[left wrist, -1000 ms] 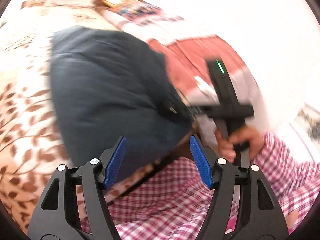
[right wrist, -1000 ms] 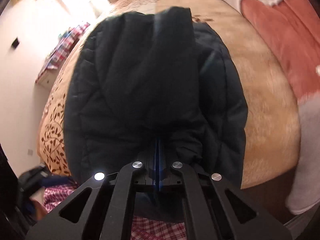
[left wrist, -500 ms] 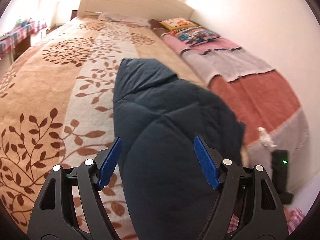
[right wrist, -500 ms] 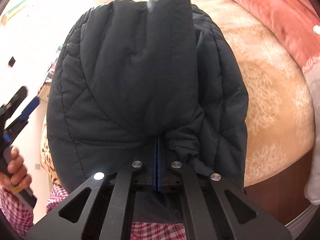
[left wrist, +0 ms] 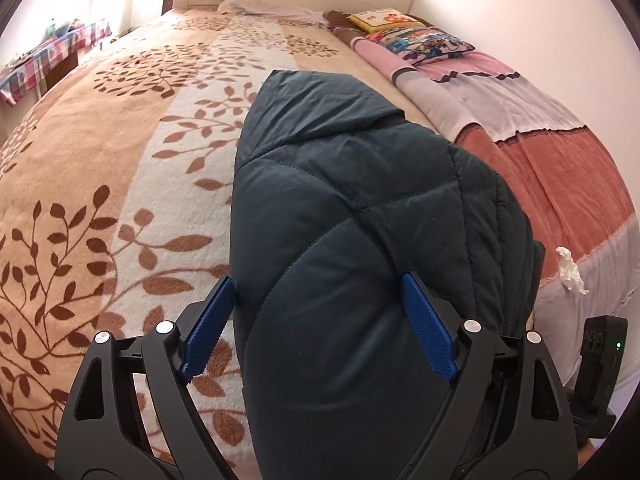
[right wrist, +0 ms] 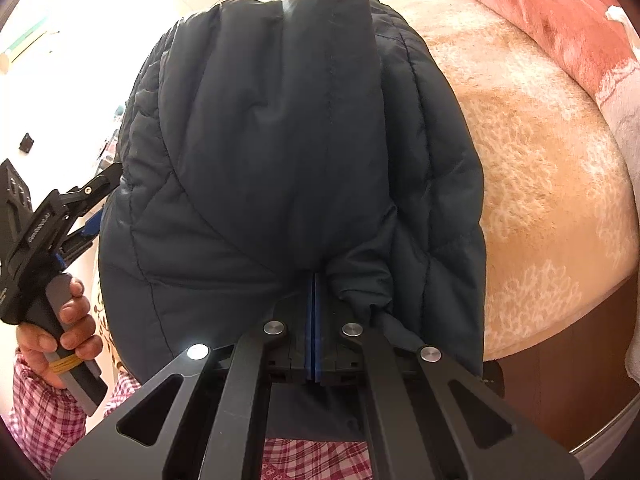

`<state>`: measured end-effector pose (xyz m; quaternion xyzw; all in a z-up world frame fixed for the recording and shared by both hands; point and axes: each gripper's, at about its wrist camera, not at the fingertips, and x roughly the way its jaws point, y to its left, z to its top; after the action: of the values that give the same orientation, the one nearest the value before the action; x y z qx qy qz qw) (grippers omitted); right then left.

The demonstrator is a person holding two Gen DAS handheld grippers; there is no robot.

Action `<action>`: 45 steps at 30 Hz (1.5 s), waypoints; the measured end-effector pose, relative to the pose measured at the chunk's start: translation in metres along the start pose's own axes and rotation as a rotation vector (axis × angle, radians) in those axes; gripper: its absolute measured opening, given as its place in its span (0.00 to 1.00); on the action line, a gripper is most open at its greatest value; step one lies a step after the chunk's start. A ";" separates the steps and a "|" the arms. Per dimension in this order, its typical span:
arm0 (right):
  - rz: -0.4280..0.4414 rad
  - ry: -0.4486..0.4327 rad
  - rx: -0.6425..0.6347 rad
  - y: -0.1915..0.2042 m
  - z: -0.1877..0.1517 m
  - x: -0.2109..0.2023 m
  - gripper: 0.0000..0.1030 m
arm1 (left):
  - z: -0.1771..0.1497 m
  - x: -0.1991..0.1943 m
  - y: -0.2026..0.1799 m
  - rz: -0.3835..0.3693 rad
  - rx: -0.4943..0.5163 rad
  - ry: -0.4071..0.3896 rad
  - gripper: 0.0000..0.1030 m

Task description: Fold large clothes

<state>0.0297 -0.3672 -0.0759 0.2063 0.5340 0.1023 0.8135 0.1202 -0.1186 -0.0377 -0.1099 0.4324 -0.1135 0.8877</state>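
The dark quilted jacket (left wrist: 360,208) lies partly folded on the bed (left wrist: 120,168), near its foot, with its lower edge hanging toward the person. The right tongs (right wrist: 314,320) are clamped shut on that hem. The left tongs (left wrist: 316,320) have just been opening and straddle the near fold without pinching it (pads clear of the cloth). Judged step: taking a second grip; next, close on the edge level with the right.

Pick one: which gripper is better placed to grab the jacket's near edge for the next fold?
Left. The left gripper has just been opening; its wide jaws straddle the jacket near its left edge, pads not pressing. The right gripper is shut on the jacket's hem, so it looks committed.
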 end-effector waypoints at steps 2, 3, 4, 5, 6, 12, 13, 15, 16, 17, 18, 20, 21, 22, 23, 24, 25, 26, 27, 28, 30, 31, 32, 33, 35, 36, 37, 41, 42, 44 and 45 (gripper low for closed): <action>0.001 0.000 0.001 0.000 0.000 0.001 0.00 | 0.000 0.002 0.000 0.005 -0.001 0.003 0.84; 0.002 0.000 0.001 0.000 -0.001 0.001 0.00 | -0.001 0.003 -0.001 0.007 0.000 0.004 0.84; 0.003 -0.001 0.003 -0.001 -0.001 0.001 0.00 | -0.001 0.004 -0.001 0.009 0.000 0.005 0.85; 0.004 -0.001 0.004 -0.003 -0.002 -0.001 0.00 | -0.001 0.005 0.000 0.010 0.000 0.006 0.85; 0.006 -0.001 0.005 -0.005 -0.002 -0.002 0.00 | 0.000 0.006 0.000 0.012 0.000 0.007 0.86; 0.015 -0.002 0.011 -0.011 -0.001 -0.007 0.00 | -0.001 0.011 0.000 0.017 -0.007 0.011 0.88; 0.015 -0.001 0.012 -0.011 -0.001 -0.006 0.00 | 0.000 0.012 0.000 0.019 -0.005 0.011 0.88; 0.016 0.000 0.014 -0.013 -0.001 -0.008 0.00 | 0.000 0.014 0.000 0.019 -0.005 0.011 0.88; 0.017 0.000 0.014 -0.014 0.000 -0.008 0.00 | 0.000 0.014 0.000 0.018 -0.007 0.011 0.89; 0.018 0.001 0.016 -0.014 0.000 -0.009 0.00 | 0.000 0.015 0.001 0.019 -0.008 0.011 0.90; 0.018 0.002 0.017 -0.015 0.000 -0.009 0.00 | 0.000 0.017 0.002 0.020 -0.011 0.012 0.91; 0.015 0.003 0.015 -0.014 0.001 -0.009 0.00 | 0.000 0.019 0.004 0.016 -0.022 0.016 0.93; 0.014 0.003 0.015 -0.014 0.001 -0.009 0.00 | 0.000 0.020 0.005 0.013 -0.027 0.018 0.93; 0.012 0.004 0.014 -0.014 0.000 -0.009 0.00 | 0.001 0.020 0.005 0.011 -0.031 0.020 0.93; 0.011 0.005 0.014 -0.013 0.001 -0.009 0.00 | 0.001 0.020 0.005 0.012 -0.031 0.020 0.93; 0.008 0.006 0.014 -0.013 0.001 -0.009 0.00 | 0.002 0.017 0.005 0.005 -0.026 0.018 0.93; 0.005 0.007 0.014 -0.013 0.001 -0.009 0.00 | 0.003 0.016 0.007 -0.010 -0.029 0.018 0.91; 0.002 0.010 0.014 -0.013 0.002 -0.010 0.00 | 0.005 0.010 0.010 -0.032 -0.043 0.020 0.88; 0.000 0.011 0.014 -0.011 0.002 -0.010 0.00 | 0.006 0.004 0.015 -0.056 -0.058 0.016 0.87; -0.002 0.013 0.014 -0.011 0.003 -0.011 0.00 | 0.007 -0.004 0.020 -0.078 -0.066 0.009 0.87; 0.000 0.012 0.018 -0.011 0.003 -0.011 0.00 | 0.007 -0.023 0.031 -0.110 -0.079 -0.009 0.87; 0.002 0.010 0.021 -0.011 0.003 -0.011 0.00 | 0.004 -0.033 0.038 -0.140 -0.091 -0.013 0.87; 0.003 0.008 0.023 -0.011 0.003 -0.011 0.00 | 0.000 -0.040 0.042 -0.160 -0.104 -0.006 0.87; 0.004 0.007 0.025 -0.011 0.003 -0.011 0.00 | -0.006 -0.046 0.047 -0.183 -0.114 0.010 0.87; 0.004 0.007 0.028 -0.011 0.004 -0.011 0.00 | -0.020 -0.054 0.053 -0.226 -0.122 0.048 0.87; 0.005 0.008 0.029 -0.011 0.005 -0.011 0.00 | -0.032 -0.056 0.055 -0.244 -0.122 0.075 0.87; 0.007 0.010 0.031 -0.012 0.005 -0.011 0.00 | -0.041 -0.055 0.054 -0.252 -0.123 0.095 0.87; 0.032 0.018 0.056 -0.019 0.009 -0.012 0.00 | -0.065 -0.039 0.045 -0.267 -0.129 0.176 0.87; 0.036 0.019 0.059 -0.020 0.010 -0.013 0.00 | -0.070 -0.031 0.041 -0.259 -0.126 0.201 0.87; 0.044 0.020 0.066 -0.023 0.011 -0.014 0.00 | -0.076 -0.022 0.036 -0.273 -0.133 0.232 0.87; 0.045 0.020 0.067 -0.023 0.011 -0.015 0.00 | -0.078 -0.018 0.034 -0.278 -0.148 0.240 0.88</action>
<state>0.0324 -0.3963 -0.0705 0.2446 0.5404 0.1048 0.7983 0.0514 -0.0885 -0.0817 -0.2192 0.5229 -0.2152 0.7951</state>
